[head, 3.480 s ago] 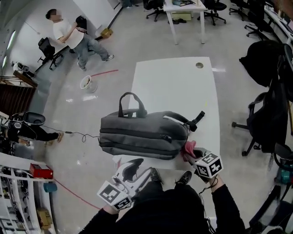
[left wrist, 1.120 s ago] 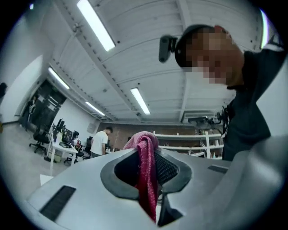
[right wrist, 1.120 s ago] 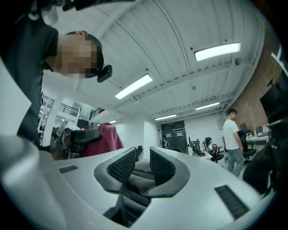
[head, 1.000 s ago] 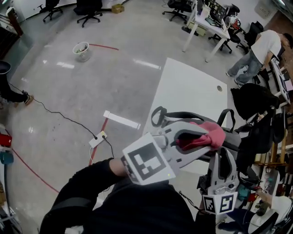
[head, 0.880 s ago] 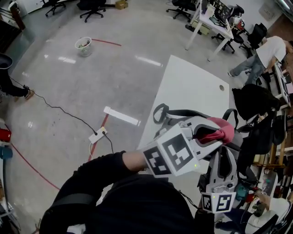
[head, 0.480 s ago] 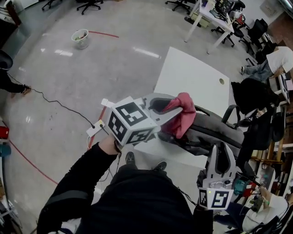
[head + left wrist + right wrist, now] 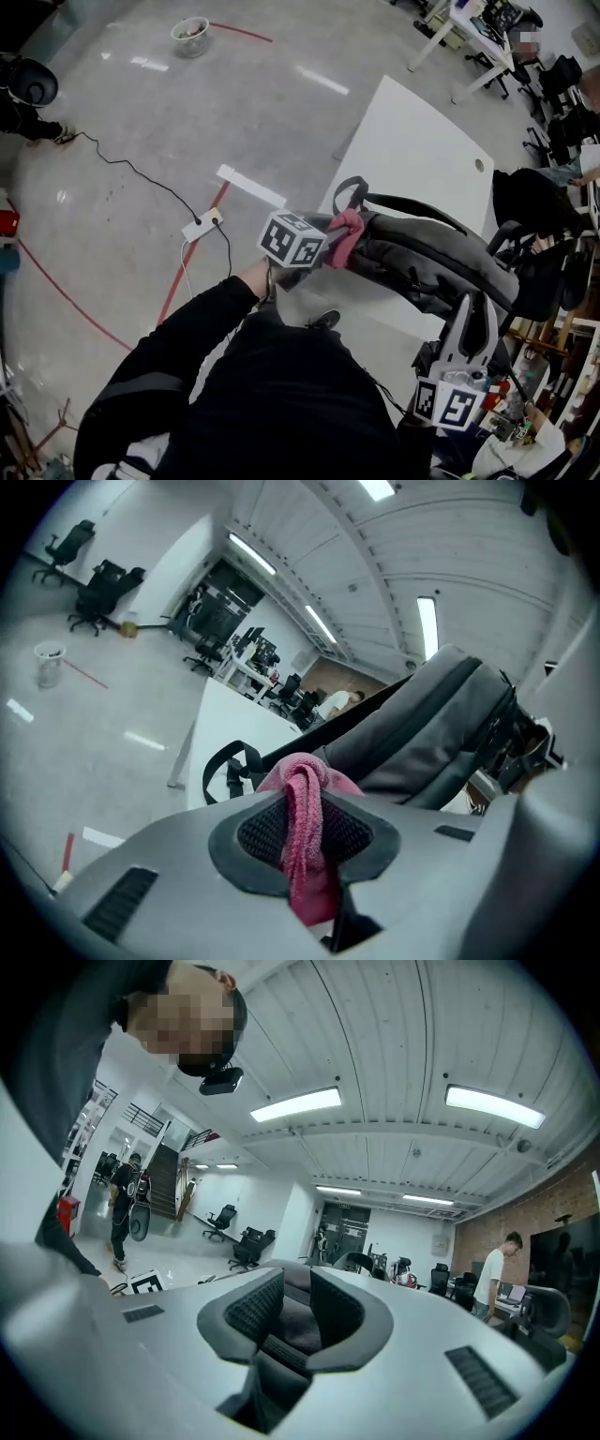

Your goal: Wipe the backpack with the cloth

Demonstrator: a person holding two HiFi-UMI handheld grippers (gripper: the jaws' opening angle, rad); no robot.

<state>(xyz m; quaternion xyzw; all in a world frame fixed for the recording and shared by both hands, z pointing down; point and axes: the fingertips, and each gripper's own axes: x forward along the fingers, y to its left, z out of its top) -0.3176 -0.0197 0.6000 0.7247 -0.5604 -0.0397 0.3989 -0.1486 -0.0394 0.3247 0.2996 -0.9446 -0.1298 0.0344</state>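
A grey office floor surrounds the white table (image 7: 412,131) at upper right, where the backpack (image 7: 422,258) lies. At lower right the right gripper (image 7: 469,314) clamps its grey fabric, likely to steady it. At centre the left gripper (image 7: 326,246) pinches the pink cloth (image 7: 345,234) at the bag's handle end, placed for wiping.

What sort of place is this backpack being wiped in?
Most likely an open-plan office or lab workspace: white desks, wheeled office chairs by the far wall, long strip lights on the ceiling, and a power strip trailing cable across the polished floor.
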